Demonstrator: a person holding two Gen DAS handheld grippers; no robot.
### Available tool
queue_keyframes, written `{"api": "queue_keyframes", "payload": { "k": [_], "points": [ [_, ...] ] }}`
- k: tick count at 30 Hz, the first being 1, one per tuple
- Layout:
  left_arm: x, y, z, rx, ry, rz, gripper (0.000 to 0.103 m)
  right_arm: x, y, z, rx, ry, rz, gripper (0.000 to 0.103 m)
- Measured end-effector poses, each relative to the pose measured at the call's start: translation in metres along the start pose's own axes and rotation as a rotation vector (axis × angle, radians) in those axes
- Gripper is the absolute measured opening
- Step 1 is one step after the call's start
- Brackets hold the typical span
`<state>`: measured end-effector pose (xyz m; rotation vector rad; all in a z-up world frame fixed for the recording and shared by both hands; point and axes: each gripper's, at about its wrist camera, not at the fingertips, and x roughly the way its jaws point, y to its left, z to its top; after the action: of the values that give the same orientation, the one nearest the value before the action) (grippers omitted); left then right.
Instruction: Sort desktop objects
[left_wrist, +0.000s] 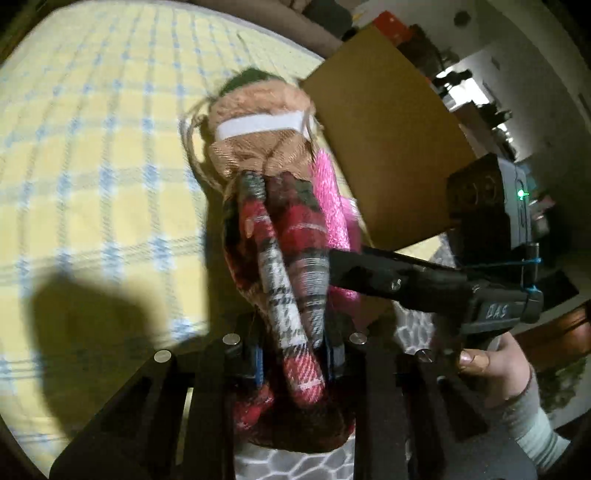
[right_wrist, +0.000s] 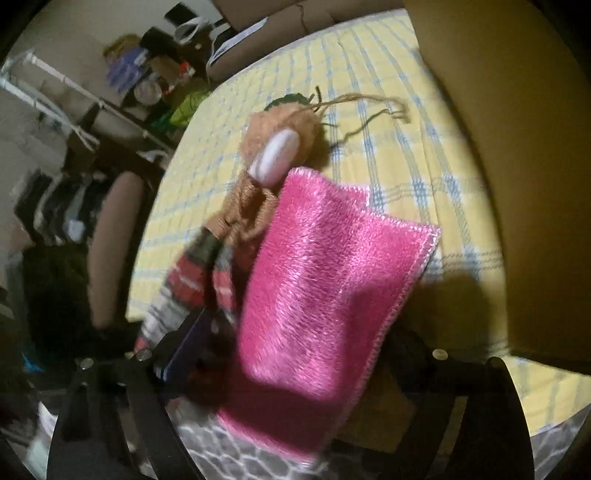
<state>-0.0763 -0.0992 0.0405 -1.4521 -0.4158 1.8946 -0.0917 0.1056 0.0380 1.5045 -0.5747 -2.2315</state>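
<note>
Left tongs (left_wrist: 291, 354) clamping plaid doll (left_wrist: 291, 258), upright

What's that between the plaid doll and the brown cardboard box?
A fuzzy pink cloth lies there, against the plaid doll on its cardboard box side. The left wrist view shows it; the right wrist view shows the cloth overlapping the doll.

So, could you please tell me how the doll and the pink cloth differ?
The doll is a stuffed figure in red plaid with a tan head; the pink cloth is flat, plain and fluffy. The left gripper is shut on the doll; the cloth lies loose against it. Both are soft fabric.
</note>
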Motion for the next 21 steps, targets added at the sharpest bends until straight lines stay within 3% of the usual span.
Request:
{"api": "queue_keyframes", "payload": {
  "k": [2,5,6,9,12,21],
  "points": [
    [0.005,-0.001,-0.003,0.011,0.004,-0.006,0.021,0.002,-0.003,0.003,0.037,0.009,0.089,0.092],
    [0.005,-0.003,-0.005,0.025,0.001,-0.038,0.022,0.011,-0.011,0.002,0.158,0.015,0.306,0.084],
    [0.004,-0.002,-0.004,0.040,-0.003,-0.040,0.022,0.015,-0.012,0.001,0.185,0.018,0.333,0.085],
    [0.000,-0.005,-0.006,0.064,-0.017,-0.059,0.022,0.022,-0.008,0.000,0.149,0.025,0.301,0.078],
    [-0.012,-0.007,-0.004,0.076,-0.044,-0.076,0.022,0.018,-0.007,-0.001,0.163,0.008,0.335,0.074],
    [-0.059,-0.043,0.022,0.170,-0.139,-0.083,0.022,-0.037,0.036,0.017,-0.002,-0.071,0.283,0.062]
  ]
}}
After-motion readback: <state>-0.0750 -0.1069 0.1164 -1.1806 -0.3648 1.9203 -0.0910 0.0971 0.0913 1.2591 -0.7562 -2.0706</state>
